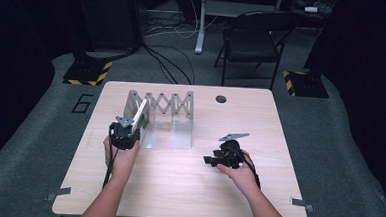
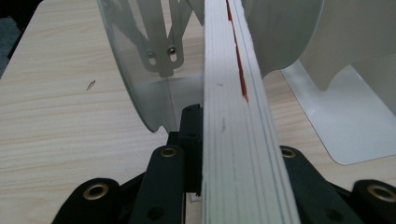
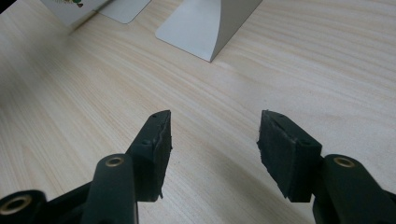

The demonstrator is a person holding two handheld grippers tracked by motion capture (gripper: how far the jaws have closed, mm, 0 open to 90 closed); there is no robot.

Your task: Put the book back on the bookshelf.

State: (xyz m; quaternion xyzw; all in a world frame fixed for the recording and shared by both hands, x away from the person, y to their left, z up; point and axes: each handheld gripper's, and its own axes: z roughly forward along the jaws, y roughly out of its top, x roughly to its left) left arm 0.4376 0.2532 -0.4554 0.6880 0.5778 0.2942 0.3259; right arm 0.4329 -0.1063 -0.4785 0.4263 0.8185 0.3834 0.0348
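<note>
Nearest the person, two bare forearms came up over the front edge of the pale wooden table (image 1: 177, 188). The right gripper (image 1: 217, 159) rested on the tabletop well to the right of the rack, its black jaws standing apart with nothing between them; in the right gripper view its pads (image 3: 156, 144) hung over bare wood. The left gripper (image 1: 128, 131) sat just in front of the rack's left end, its jaws clamped on the lower edge of a thin white book (image 2: 233, 121), whose stacked page edges and a red streak near the top ran away from the camera. The book leaned tilted, its upper end lying between the left two plates of the grey metal expanding book rack (image 1: 168, 118) with scissor links. Beyond the table stood a dark folding chair (image 1: 252, 41) on grey carpet.
</note>
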